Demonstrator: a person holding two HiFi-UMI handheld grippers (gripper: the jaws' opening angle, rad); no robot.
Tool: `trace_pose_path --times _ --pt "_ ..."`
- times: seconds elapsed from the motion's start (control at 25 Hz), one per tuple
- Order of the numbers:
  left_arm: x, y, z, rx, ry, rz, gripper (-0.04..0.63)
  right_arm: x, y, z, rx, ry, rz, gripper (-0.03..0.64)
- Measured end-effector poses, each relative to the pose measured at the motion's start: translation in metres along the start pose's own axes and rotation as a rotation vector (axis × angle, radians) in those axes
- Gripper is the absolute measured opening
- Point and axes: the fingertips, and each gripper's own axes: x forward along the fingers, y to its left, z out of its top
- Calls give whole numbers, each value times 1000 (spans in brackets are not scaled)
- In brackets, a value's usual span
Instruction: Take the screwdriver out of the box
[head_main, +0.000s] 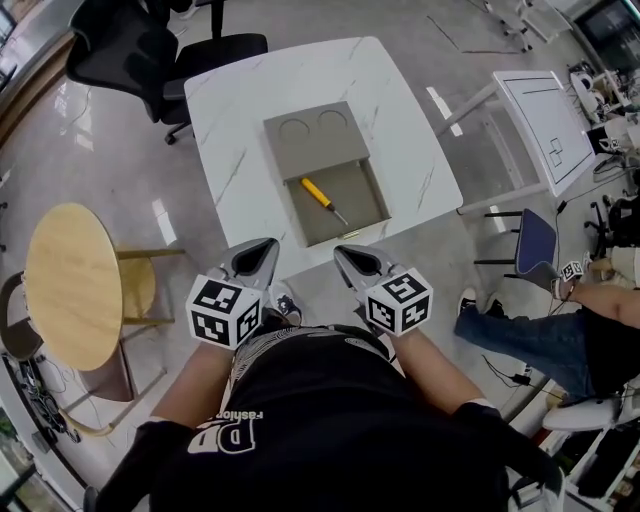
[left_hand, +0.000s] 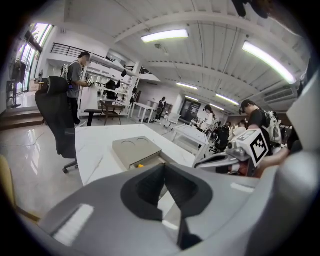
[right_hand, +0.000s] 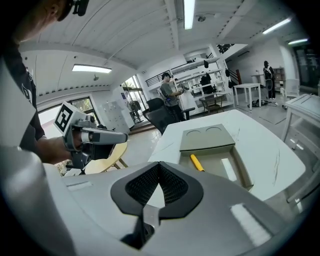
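A grey box (head_main: 316, 141) lies on the white marble table (head_main: 240, 140), its lid slid back over the far half. In its open near half rests a yellow-handled screwdriver (head_main: 319, 195), also seen in the right gripper view (right_hand: 196, 162) and as a yellow speck (left_hand: 140, 165) in the left gripper view. My left gripper (head_main: 266, 246) and right gripper (head_main: 342, 252) hover side by side at the table's near edge, short of the box. Both are shut with nothing between the jaws (left_hand: 164, 170) (right_hand: 159, 167).
A black office chair (head_main: 150, 50) stands at the table's far left. A round wooden table (head_main: 70, 285) is to my left and a white desk (head_main: 545, 120) to the right. A seated person's legs (head_main: 530, 335) stretch in at the right.
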Motion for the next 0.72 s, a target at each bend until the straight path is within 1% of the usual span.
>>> trace_pose_path --times 0.12,0.28,0.48,0.72 --pt "2 17 13 16 -8 -5 58 16 -5 12 -1 -8 -18 2" --pt "5 36 23 18 -14 -9 58 32 -10 22 -6 -7 -36 2" --pt "10 47 20 16 -4 -26 58 53 -15 16 -1 19 -50 1" --pt "9 54 21 8 0 -19 58 62 -21 25 -19 26 -53 2"
